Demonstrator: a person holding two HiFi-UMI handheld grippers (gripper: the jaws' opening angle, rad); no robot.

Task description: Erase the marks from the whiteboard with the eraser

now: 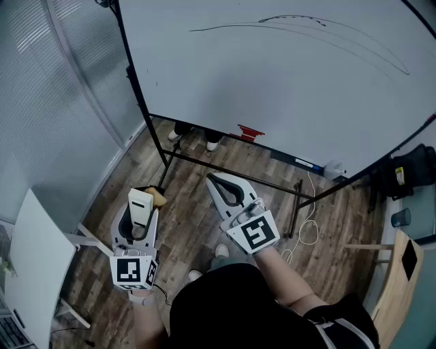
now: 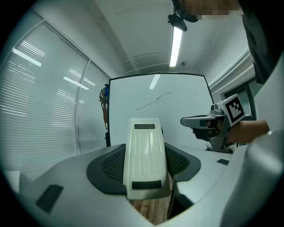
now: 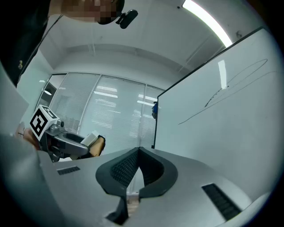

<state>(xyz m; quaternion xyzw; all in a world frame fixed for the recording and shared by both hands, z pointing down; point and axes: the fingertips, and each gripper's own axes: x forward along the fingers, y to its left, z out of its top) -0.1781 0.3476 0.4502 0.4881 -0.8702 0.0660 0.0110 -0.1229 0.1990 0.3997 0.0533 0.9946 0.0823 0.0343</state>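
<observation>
Cream plastic eraser [image 2: 143, 155], likely light and stiff, clamped by its long sides in left hand-held gripper [image 1: 139, 217], near, well apart from whiteboard [image 1: 272, 82] marks [image 1: 286, 16]. Right hand-held gripper [image 1: 216, 183] clenched, empty.

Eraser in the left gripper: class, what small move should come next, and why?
Probably raise the left gripper toward the whiteboard. It is shut on the eraser, but holds it low and clear of the board, while the pen marks sit near the top.

The whiteboard [image 1: 272, 82] runs past the top edge.
</observation>
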